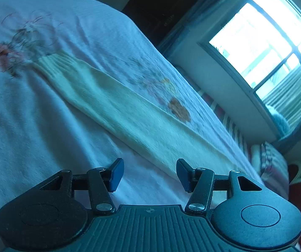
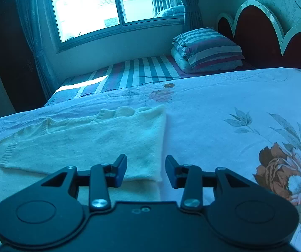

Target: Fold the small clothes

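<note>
Cream sweater (image 2: 100, 140) lies flat on floral bedspread (image 2: 224, 113); left tool (image 1: 150, 175) and right tool (image 2: 146, 171) gape wide, holding nothing.

Left gripper (image 1: 150, 174): black ribbed plastic body, blue pads, silver screws.
Right gripper (image 2: 146, 171): smooth black body, same fittings.

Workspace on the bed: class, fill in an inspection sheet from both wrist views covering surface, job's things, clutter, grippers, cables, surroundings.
Surface: floral bedspread, slightly wrinkled.
Job's things: cream knit sweater lying flat, part folded; a long sleeve stretched out straight.
Clutter: folded striped bedding by the headboard.
Grippers: left gripper open, holding nothing; right gripper open, over the sweater's edge.
Cables: nothing seen.
Surroundings: bright window, curtains.
</note>
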